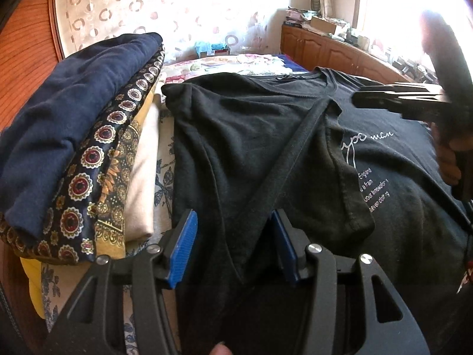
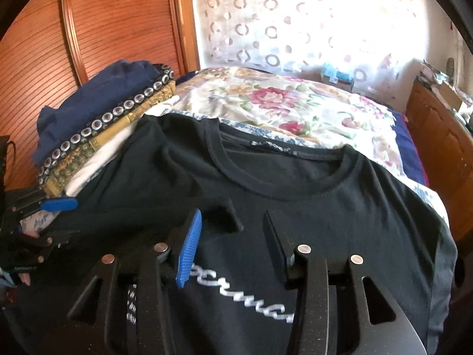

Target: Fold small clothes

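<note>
A black T-shirt (image 1: 236, 148) with white lettering lies front-up on the bed, its left side folded over toward the middle. In the right wrist view the T-shirt (image 2: 325, 207) shows its round collar at the far end. My left gripper (image 1: 233, 248) hangs low over the folded-in part, jaws apart, with the sleeve hem running between the blue pads and no pad pressing on it. My right gripper (image 2: 232, 247) stands open just above the lettering, nothing between its fingers. The right gripper (image 1: 359, 99) shows side-on near the collar, and the left gripper (image 2: 56, 222) sits at the shirt's left edge.
A stack of folded clothes (image 1: 74, 133), navy on top, then patterned and cream pieces, sits close on the shirt's left; the same stack (image 2: 97, 118) appears in the right wrist view. A floral bedspread (image 2: 280, 103) stretches beyond the collar. Wooden wardrobe doors (image 2: 118, 23) stand left, a cluttered cabinet (image 1: 325, 50) right.
</note>
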